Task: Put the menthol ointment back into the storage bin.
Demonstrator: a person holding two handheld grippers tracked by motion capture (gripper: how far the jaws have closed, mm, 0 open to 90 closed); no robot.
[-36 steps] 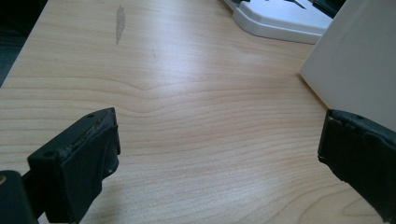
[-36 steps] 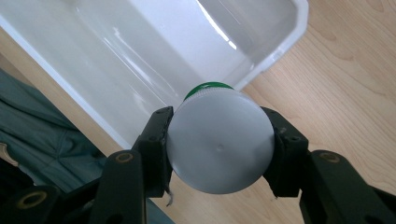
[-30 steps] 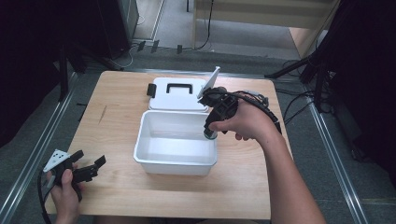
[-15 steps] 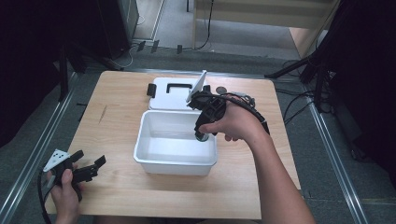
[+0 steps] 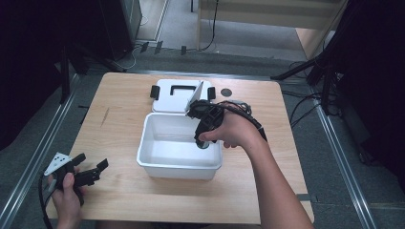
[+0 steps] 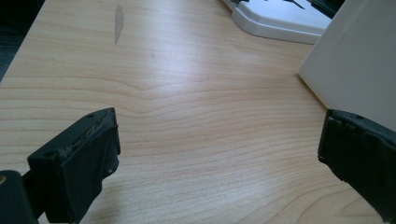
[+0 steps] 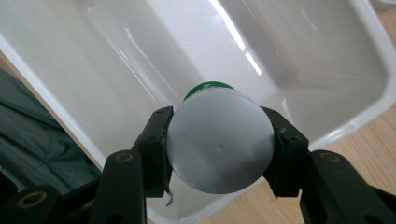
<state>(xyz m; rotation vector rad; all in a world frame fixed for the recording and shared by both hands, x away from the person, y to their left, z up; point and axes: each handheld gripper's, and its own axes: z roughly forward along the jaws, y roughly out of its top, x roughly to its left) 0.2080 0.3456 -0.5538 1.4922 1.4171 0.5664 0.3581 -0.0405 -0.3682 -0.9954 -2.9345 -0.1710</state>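
The right gripper (image 7: 219,154) is clamped on a round can (image 7: 219,147) with a grey end and a green band, both jaws pressing its sides. It holds the can over the right side of the open white tub (image 5: 157,157) in the middle of the desk (image 5: 119,109). The tub's lid (image 5: 174,95) lies behind it, towards the far edge. The left gripper (image 5: 90,172) rests near the desk's front left corner, jaws wide apart with nothing between them.
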